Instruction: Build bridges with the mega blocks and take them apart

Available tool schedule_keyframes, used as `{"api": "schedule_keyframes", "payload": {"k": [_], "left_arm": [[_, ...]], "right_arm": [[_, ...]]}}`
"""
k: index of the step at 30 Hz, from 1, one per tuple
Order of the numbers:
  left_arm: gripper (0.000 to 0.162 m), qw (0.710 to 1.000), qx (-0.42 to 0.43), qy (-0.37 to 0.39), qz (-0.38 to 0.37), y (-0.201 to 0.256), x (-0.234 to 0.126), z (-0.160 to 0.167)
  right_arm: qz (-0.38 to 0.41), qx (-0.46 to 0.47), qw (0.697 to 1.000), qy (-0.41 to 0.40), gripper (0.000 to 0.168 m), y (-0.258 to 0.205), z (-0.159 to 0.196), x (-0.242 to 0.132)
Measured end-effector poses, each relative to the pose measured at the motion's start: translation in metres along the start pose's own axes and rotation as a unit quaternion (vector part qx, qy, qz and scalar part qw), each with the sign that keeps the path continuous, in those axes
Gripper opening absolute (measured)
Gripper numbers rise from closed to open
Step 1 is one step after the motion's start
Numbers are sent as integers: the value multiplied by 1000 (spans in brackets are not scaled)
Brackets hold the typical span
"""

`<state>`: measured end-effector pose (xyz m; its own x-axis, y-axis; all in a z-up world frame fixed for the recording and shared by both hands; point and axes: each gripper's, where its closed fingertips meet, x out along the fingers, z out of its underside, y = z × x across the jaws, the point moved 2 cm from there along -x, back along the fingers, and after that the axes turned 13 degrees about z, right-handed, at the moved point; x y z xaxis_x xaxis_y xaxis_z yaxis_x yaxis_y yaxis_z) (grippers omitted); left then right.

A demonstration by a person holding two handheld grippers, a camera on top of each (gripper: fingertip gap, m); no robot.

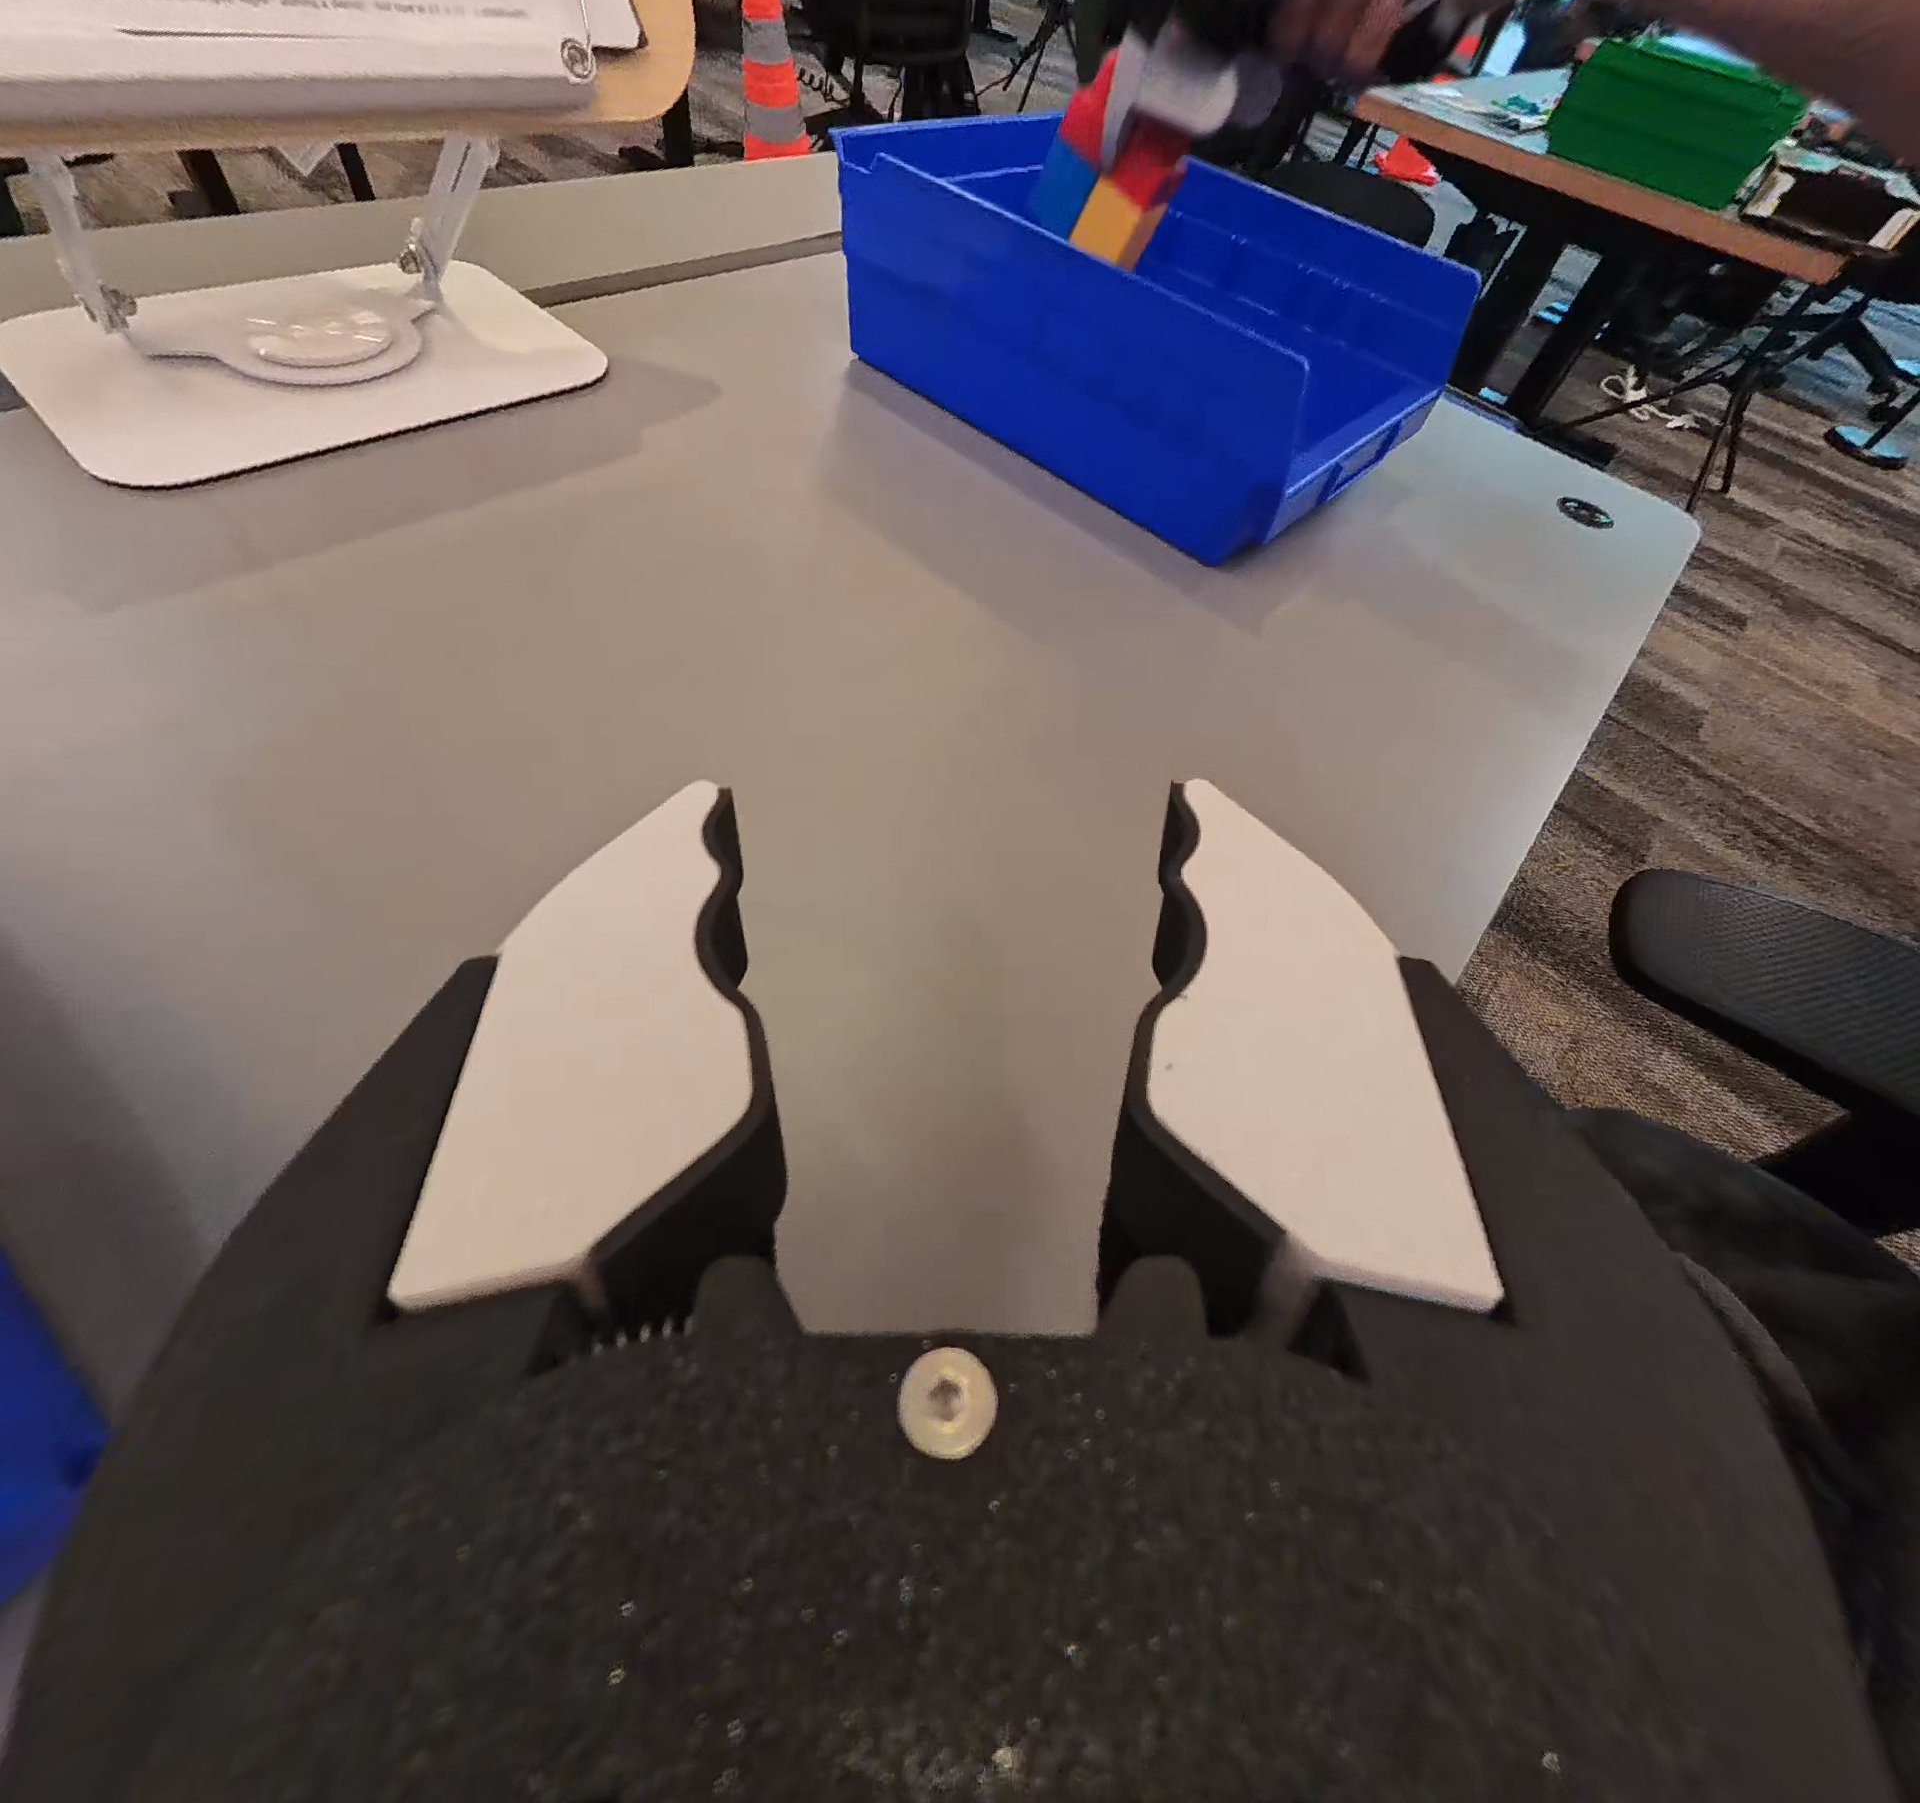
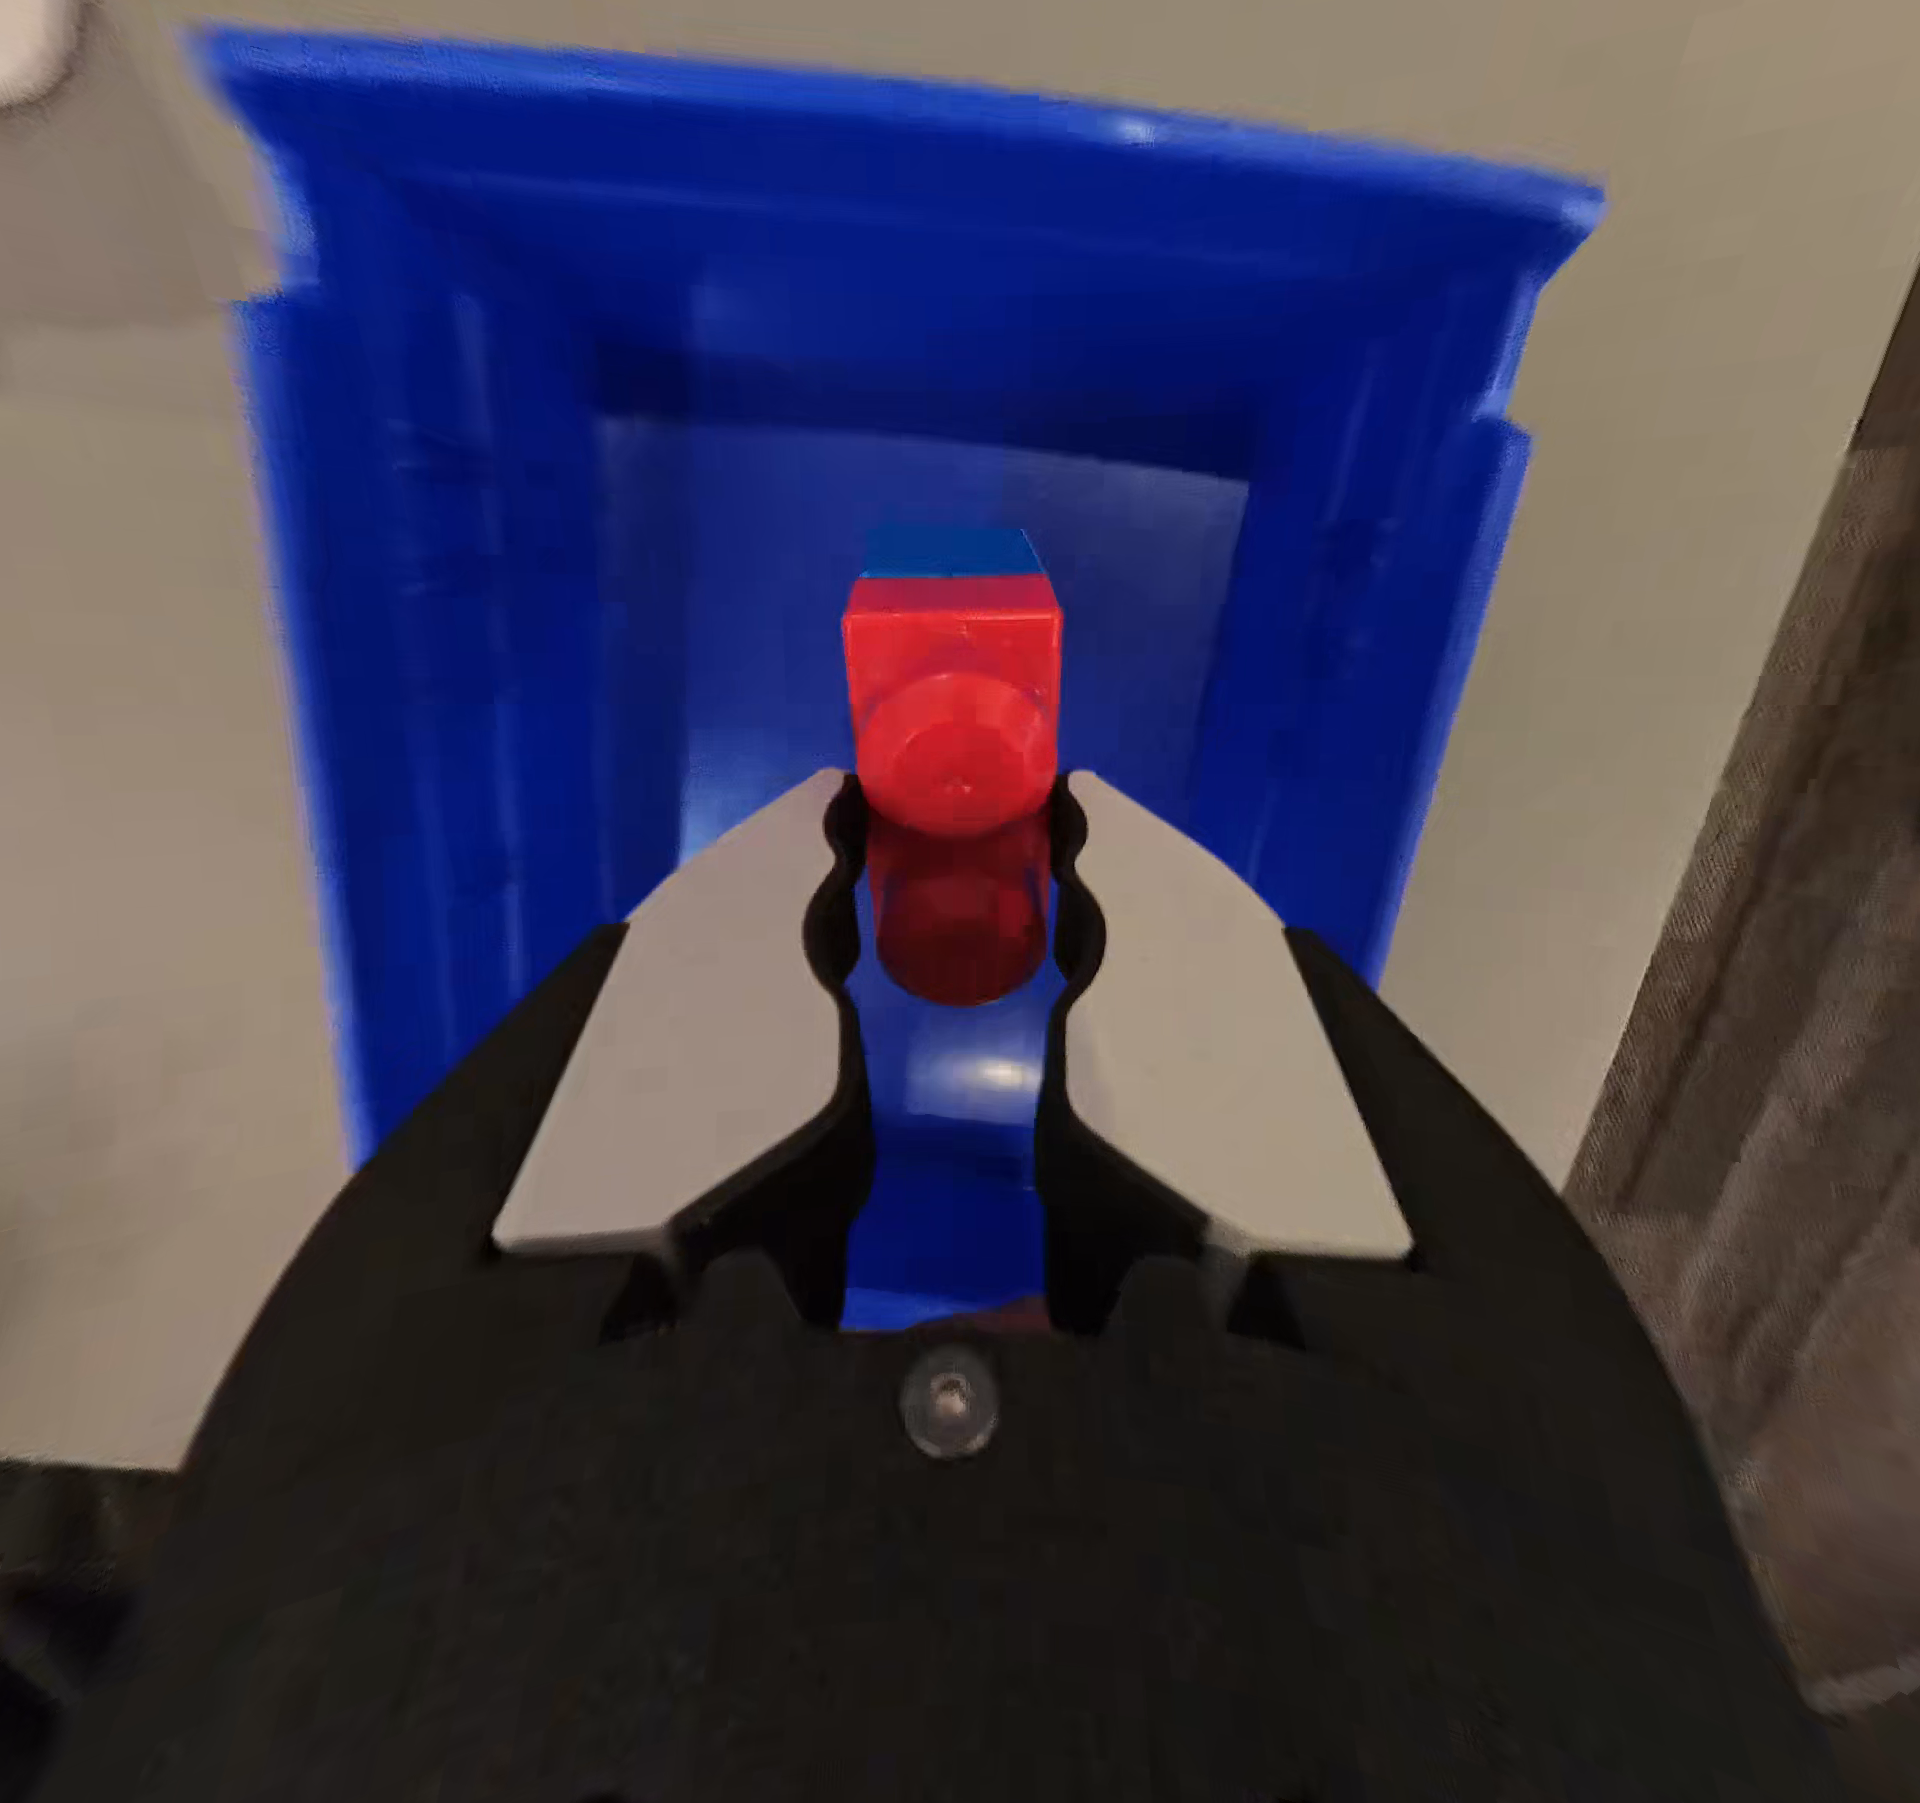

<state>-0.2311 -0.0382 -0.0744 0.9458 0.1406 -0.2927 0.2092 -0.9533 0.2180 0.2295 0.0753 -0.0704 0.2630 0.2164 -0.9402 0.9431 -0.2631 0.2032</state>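
Over the blue bin (image 2: 416, 610), a joined block stack (image 2: 951, 673) of red, blue and yellow hangs gripped in the right gripper (image 2: 954, 797) jaws. Nearer on the grey surface (image 1: 935, 693), the left gripper (image 1: 951, 808) jaws gape, holding nothing.

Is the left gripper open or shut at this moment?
Open. The left gripper has a wide gap between its fingers, with only the bare grey table showing through; nothing is held.
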Motion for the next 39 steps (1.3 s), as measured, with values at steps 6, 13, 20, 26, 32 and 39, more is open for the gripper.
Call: {"api": "schedule_keyframes", "payload": {"k": [6,13,20,26,32,39], "left_arm": [[78,1000,-6,-4,13,4,4,1],[78,999,-25,-14,21,-1,8,9],[78,999,-41,17,17,-10,-4,5],[81,998,-56,38,-8,-17,-15,6],[80,995,-78,37,-53,-7,-42,32],[80,995,-51,33,-82,1,-58,37]], "right_arm": [[72,16,993,-95,34,9,-2,60],[110,0,988,-111,45,21,-8,65],[-32,-17,963,268,56,-43,-18,-98],[-321,-26,815,482,38,-234,159,-171],[-291,-74,811,502,42,-306,248,-118],[-323,-70,813,480,42,-307,252,-109]]}}
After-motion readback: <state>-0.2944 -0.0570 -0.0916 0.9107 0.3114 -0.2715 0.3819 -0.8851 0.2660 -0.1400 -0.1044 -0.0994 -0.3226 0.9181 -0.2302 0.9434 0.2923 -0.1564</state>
